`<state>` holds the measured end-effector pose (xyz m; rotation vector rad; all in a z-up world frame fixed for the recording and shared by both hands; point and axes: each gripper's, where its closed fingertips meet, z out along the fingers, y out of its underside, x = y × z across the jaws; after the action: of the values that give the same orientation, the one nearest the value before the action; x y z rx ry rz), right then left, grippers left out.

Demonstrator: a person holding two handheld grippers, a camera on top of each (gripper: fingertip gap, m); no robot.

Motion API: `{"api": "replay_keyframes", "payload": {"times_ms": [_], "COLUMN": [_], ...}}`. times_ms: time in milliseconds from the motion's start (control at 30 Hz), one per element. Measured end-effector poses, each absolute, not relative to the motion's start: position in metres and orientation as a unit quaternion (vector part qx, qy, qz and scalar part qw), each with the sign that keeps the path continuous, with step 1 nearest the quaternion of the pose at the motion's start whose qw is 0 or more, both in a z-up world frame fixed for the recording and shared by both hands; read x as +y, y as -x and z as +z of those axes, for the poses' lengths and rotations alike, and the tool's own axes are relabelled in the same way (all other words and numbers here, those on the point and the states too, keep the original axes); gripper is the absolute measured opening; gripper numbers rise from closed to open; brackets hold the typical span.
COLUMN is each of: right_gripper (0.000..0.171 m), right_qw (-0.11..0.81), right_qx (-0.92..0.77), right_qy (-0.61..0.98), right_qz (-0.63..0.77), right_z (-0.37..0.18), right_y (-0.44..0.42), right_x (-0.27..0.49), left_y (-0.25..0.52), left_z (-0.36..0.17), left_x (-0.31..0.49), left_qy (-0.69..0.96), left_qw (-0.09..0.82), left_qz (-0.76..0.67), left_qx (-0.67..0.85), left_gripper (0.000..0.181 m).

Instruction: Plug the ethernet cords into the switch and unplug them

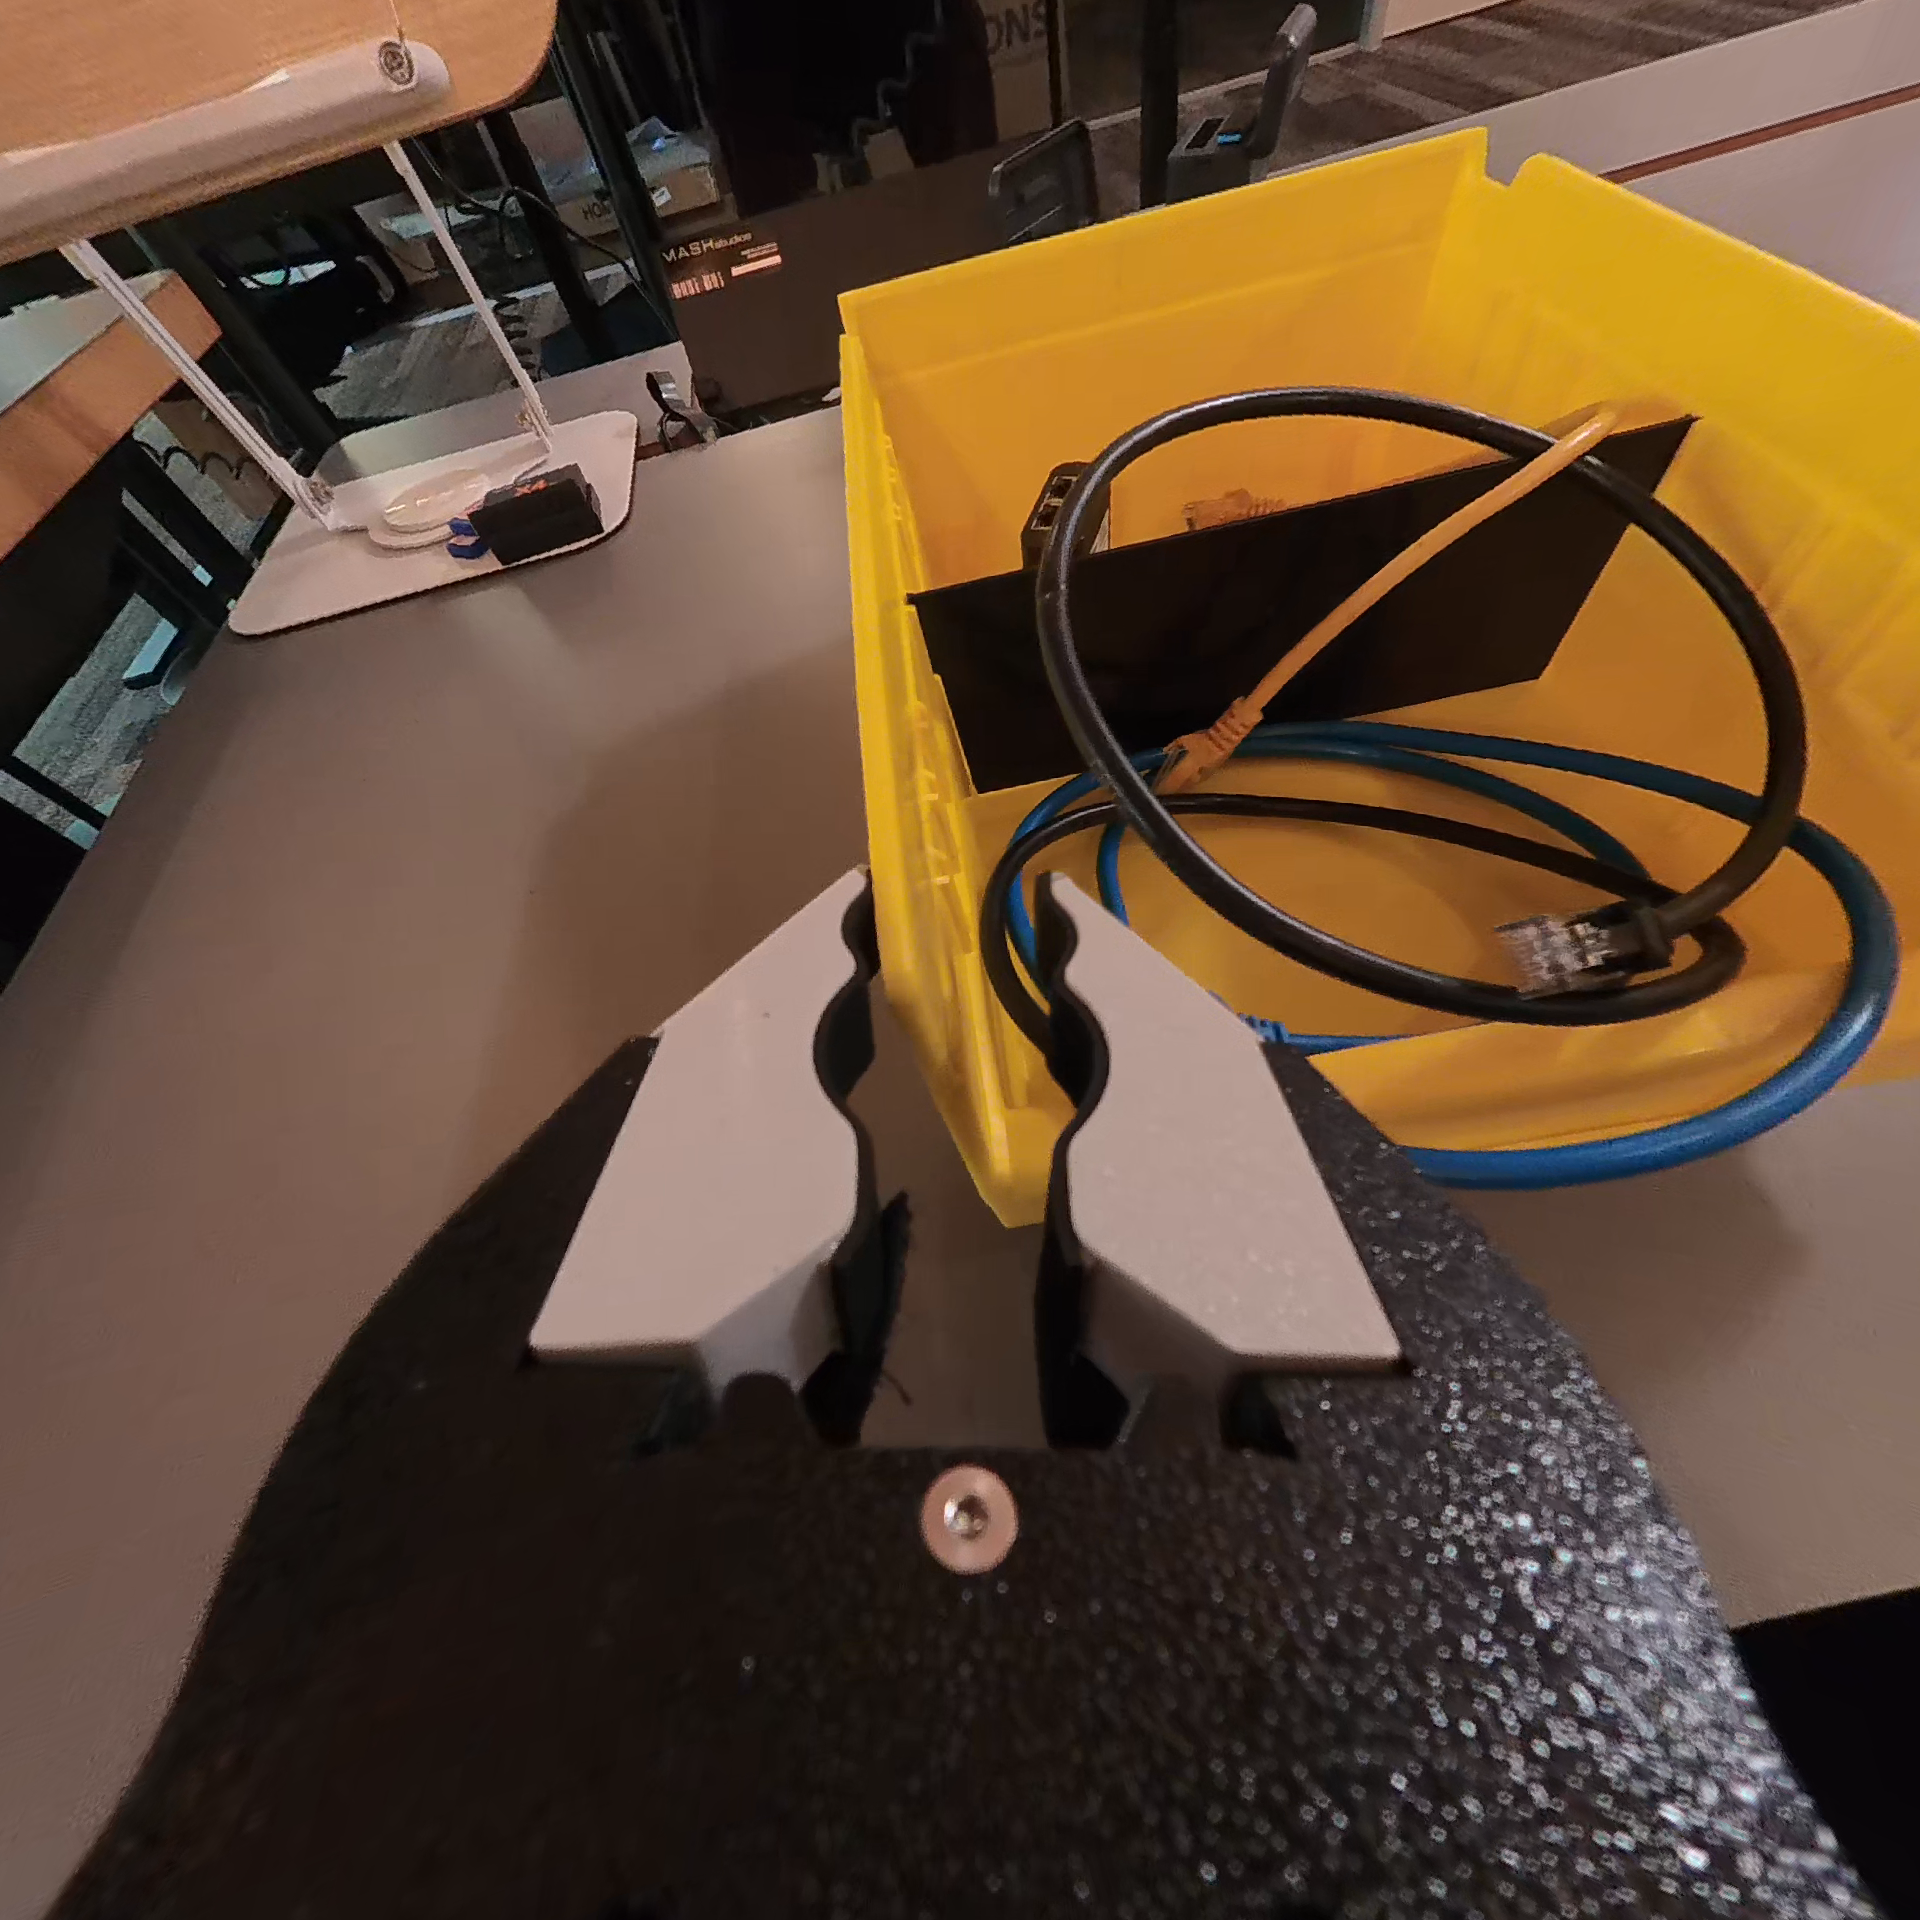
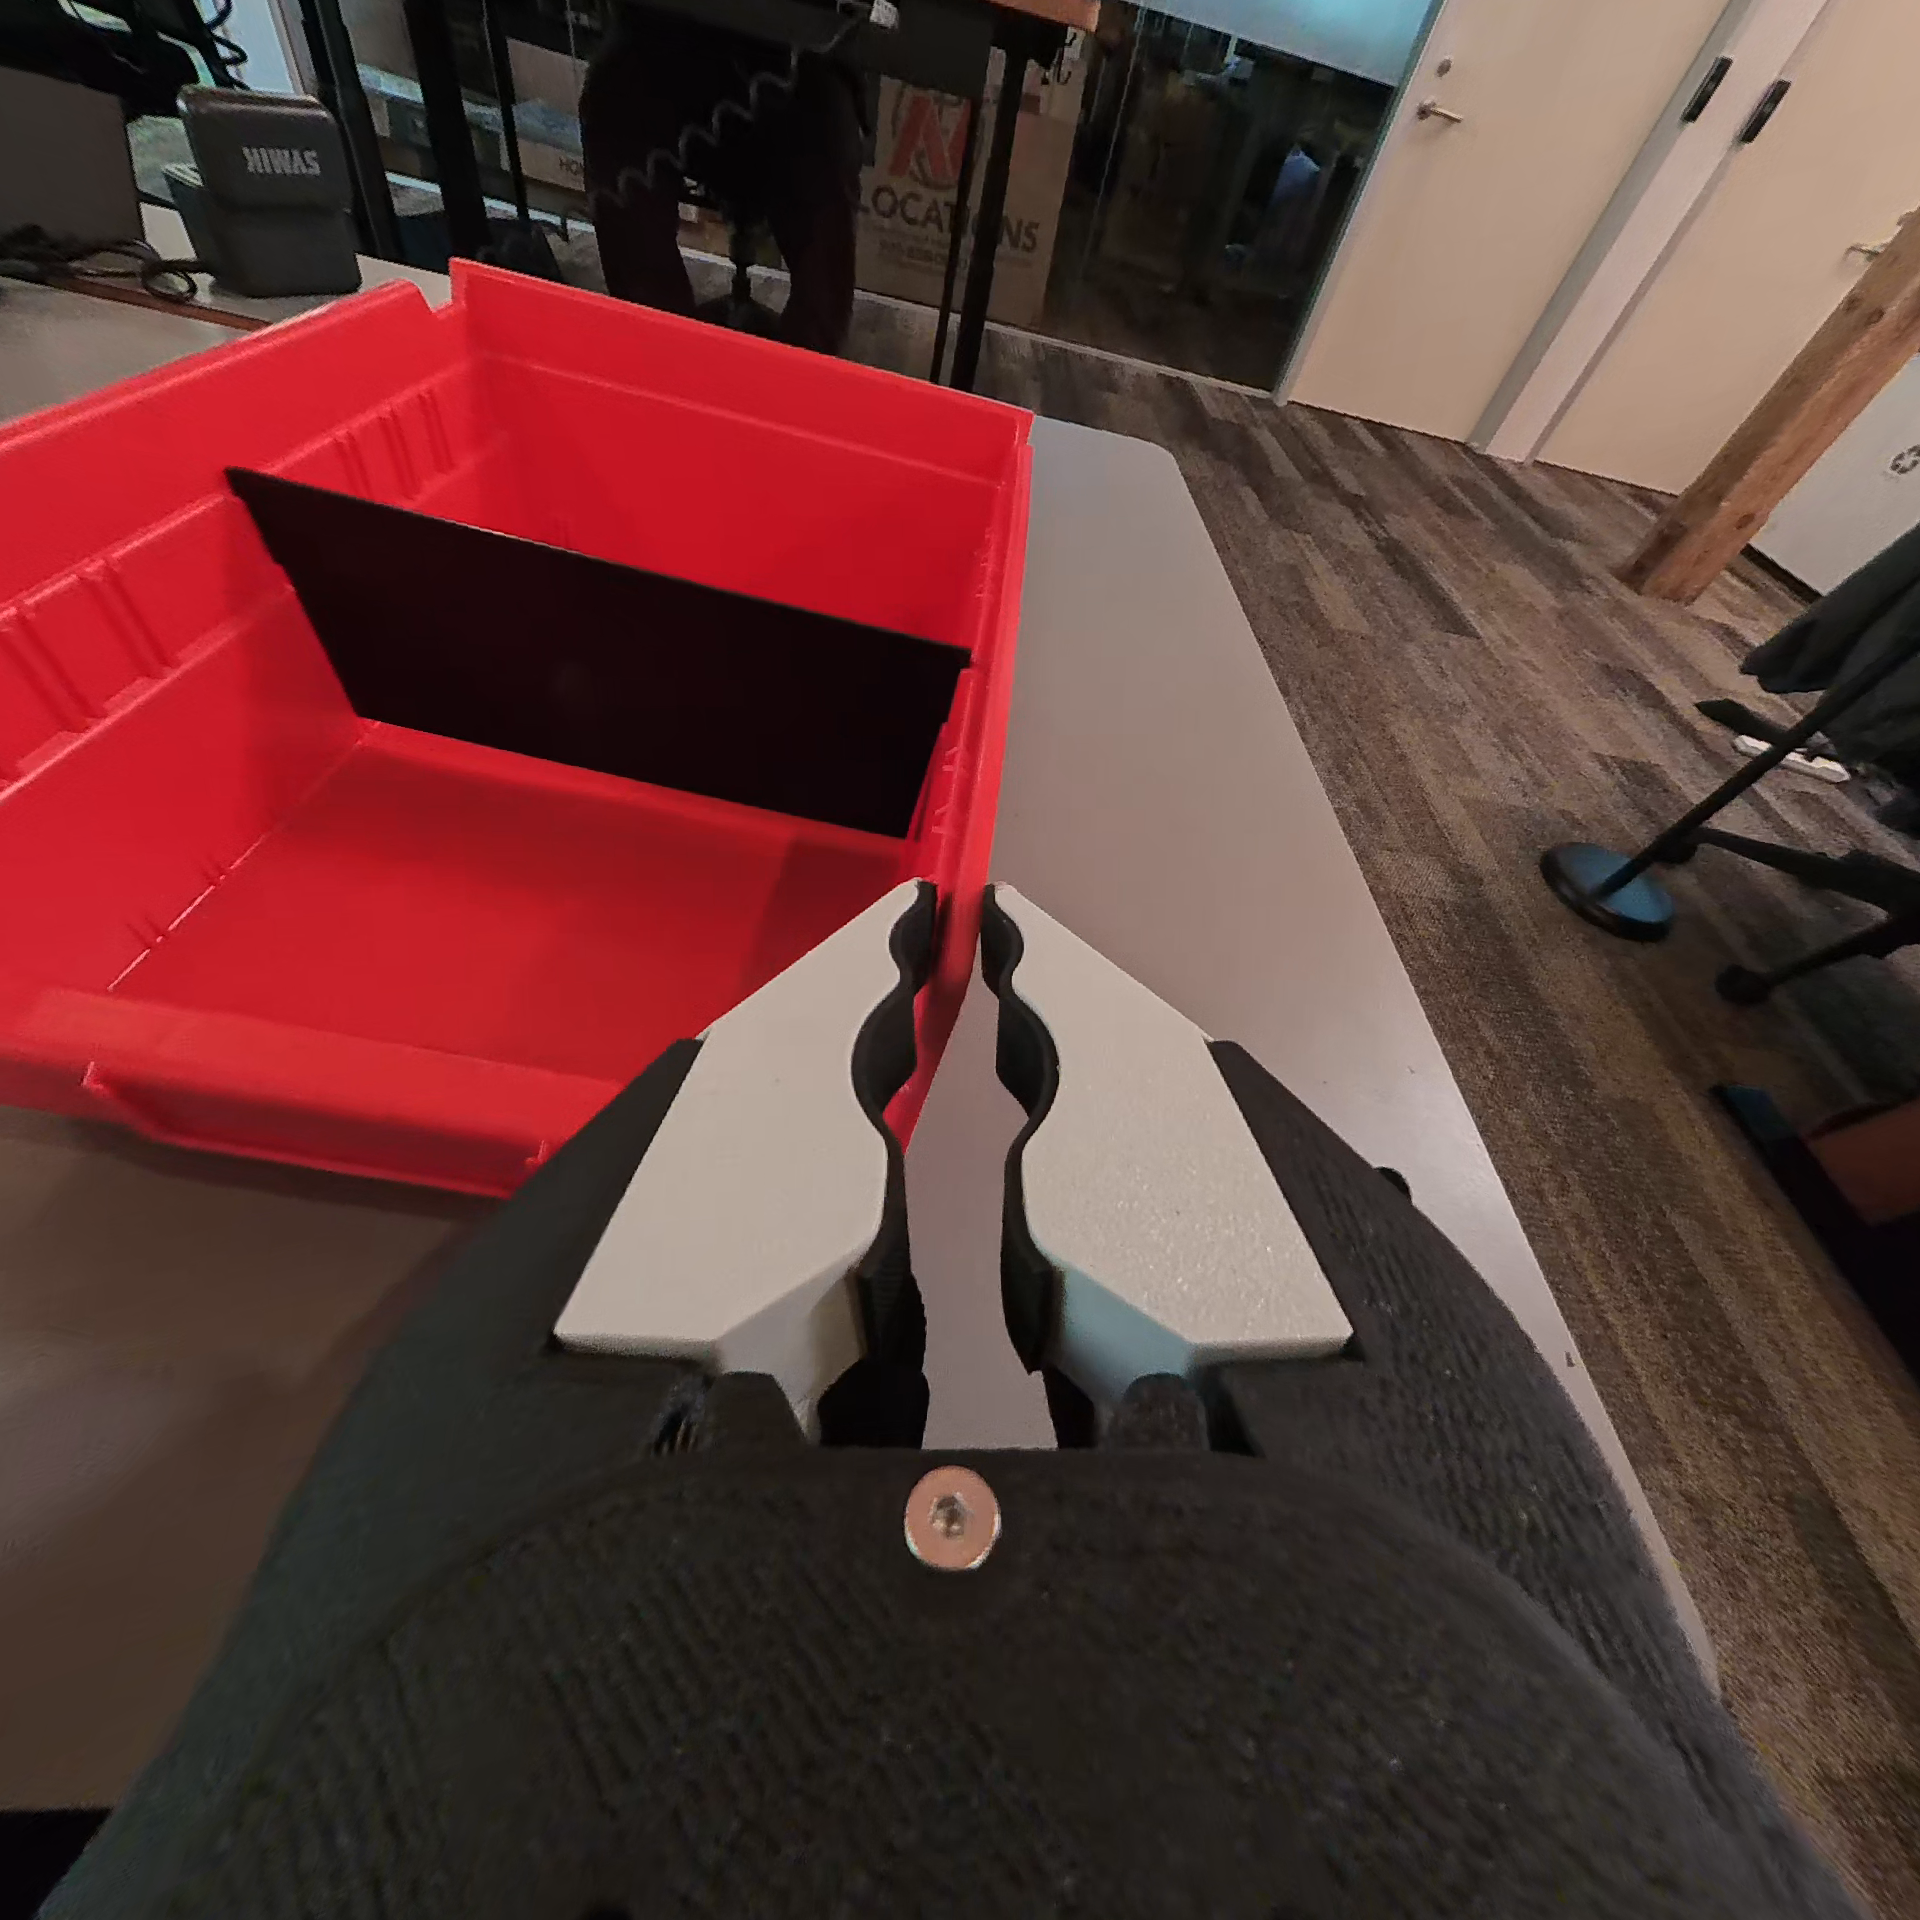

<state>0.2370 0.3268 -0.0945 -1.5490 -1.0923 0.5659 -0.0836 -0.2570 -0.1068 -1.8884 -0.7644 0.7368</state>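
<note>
While the left gripper (image 1: 956,904) hangs part-open and empty at the yellow bin's (image 1: 1143,343) near corner, the cords lie ahead to its right: black cord's (image 1: 1766,665) plug (image 1: 1558,951) nearest, switch (image 1: 1060,514) behind the divider (image 1: 1299,613). Nearly closed and empty, the right gripper (image 2: 958,902) faces an empty red bin (image 2: 623,436).

We see a glossy yellow plastic bin (image 1: 1174,343) near the tabletop's (image 1: 468,831) far edge, the tabletop itself matt and smooth. Its black divider (image 1: 1299,613) looks slick. The cords inside have smooth rubbery jackets: black (image 1: 1766,665), blue (image 1: 1860,997), orange (image 1: 1403,582). The red bin (image 2: 623,436) is shiny plastic. Both grippers show rough, grainy black bodies, matt grey fingers (image 1: 727,1143) and a bright metal screw (image 2: 952,1517).
</note>
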Motion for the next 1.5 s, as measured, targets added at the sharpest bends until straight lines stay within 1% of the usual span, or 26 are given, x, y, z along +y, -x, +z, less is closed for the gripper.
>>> {"api": "replay_keyframes", "payload": {"times_ms": [267, 300, 867, 1000, 1233, 1400, 1500], "right_gripper": [0.006, 0.006, 0.007, 0.007, 0.019, 0.023, 0.023], "right_qw": [0.550, 0.549, 0.548, 0.550, 0.588, 0.607, 0.609], "right_qx": [-0.471, -0.472, -0.465, -0.463, -0.447, -0.453, -0.472], "right_qy": [0.650, 0.650, 0.657, 0.656, 0.623, 0.575, 0.543], "right_qz": [0.231, 0.230, 0.228, 0.231, 0.259, 0.309, 0.334], "right_z": [-0.095, -0.095, -0.095, -0.092, -0.056, -0.024, -0.019], "right_y": [-0.237, -0.237, -0.242, -0.243, -0.250, -0.241, -0.229], "right_x": [0.328, 0.328, 0.335, 0.334, 0.317, 0.281, 0.255], "left_y": [0.086, 0.086, 0.079, 0.077, 0.077, 0.077, 0.076], "left_z": [-0.109, -0.109, -0.108, -0.107, -0.107, -0.107, -0.107], "left_x": [-0.263, -0.263, -0.257, -0.255, -0.254, -0.254, -0.254], "left_qy": [0.769, 0.769, 0.781, 0.789, 0.791, 0.792, 0.794], "left_qw": [0.462, 0.462, 0.464, 0.452, 0.446, 0.444, 0.441], "left_qz": [0.304, 0.304, 0.288, 0.302, 0.312, 0.316, 0.317], "left_qx": [-0.320, -0.321, -0.302, -0.286, -0.280, -0.277, -0.274], "left_gripper": [0.005, 0.004, 0.003, 0.003, 0.004, 0.004, 0.005]}}
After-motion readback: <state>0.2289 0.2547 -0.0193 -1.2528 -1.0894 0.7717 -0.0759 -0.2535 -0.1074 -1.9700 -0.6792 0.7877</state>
